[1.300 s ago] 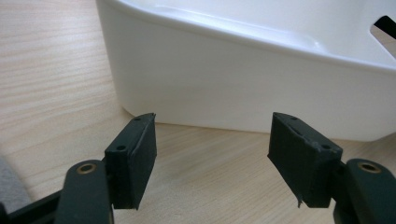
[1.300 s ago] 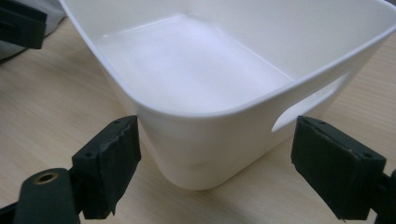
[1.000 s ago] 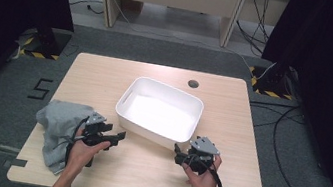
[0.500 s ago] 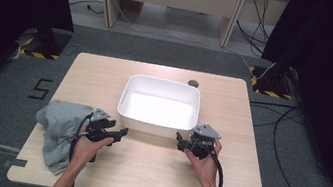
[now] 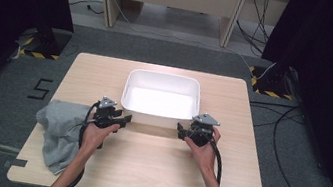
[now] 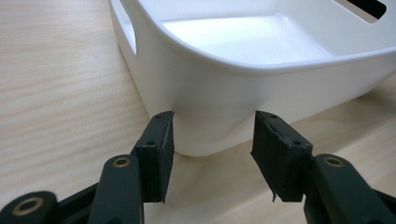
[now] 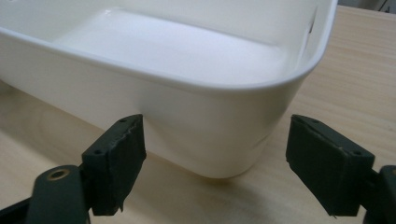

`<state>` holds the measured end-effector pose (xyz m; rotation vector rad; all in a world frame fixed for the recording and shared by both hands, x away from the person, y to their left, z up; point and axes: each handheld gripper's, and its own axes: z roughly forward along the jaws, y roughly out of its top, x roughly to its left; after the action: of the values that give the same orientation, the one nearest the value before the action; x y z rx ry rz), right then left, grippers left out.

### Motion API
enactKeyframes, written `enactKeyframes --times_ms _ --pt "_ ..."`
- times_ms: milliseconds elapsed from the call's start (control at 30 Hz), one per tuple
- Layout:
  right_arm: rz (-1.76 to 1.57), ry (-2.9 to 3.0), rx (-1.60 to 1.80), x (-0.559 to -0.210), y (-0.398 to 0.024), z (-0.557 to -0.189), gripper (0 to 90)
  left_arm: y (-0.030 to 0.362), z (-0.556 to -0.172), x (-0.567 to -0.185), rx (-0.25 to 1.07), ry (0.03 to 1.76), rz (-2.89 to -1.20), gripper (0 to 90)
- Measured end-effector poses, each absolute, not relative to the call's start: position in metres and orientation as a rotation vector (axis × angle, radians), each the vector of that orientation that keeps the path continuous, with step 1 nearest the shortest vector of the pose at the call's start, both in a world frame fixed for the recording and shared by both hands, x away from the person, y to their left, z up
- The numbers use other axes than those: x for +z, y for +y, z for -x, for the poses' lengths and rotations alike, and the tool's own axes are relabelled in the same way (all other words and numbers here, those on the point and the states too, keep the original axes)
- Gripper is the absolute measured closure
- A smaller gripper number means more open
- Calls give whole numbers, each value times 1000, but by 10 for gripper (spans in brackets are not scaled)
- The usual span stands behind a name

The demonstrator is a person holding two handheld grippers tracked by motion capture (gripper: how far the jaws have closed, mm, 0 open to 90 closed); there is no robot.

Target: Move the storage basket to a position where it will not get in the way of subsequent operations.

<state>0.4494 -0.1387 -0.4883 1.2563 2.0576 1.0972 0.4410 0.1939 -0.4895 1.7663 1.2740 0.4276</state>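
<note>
White plastic tub [image 5: 160, 98] sits empty mid-table [image 5: 152, 172], the left gripper [image 5: 115, 118] and right gripper [image 5: 188, 130] gaping at its near corners, grey cloth [image 5: 58, 132] left of it apparently not yet loaded.

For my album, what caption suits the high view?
Two open hand-held grippers, left and right, flank an empty white tub; grey cloth lies aside.

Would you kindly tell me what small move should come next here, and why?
Probably ease both away from the white tub: it sits square and empty, and the left hand-held gripper and right hand-held gripper, both open, merely face its near corners. The grey cloth lies untouched nearby.
</note>
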Motion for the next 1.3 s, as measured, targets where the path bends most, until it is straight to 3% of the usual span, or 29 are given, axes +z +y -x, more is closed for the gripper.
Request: enactKeyframes --times_ms 567,1033,1300 --pt "-1383 2011 1036 -492 -148 -505 219 183 -496 -486 444 1382 -1780 385" --pt "-1460 1987 1008 -497 -153 -521 225 180 -514 -484 470 1441 -1790 377" --pt "-1477 1995 1018 -496 -153 -520 253 181 -505 -484 442 1432 -1774 357"
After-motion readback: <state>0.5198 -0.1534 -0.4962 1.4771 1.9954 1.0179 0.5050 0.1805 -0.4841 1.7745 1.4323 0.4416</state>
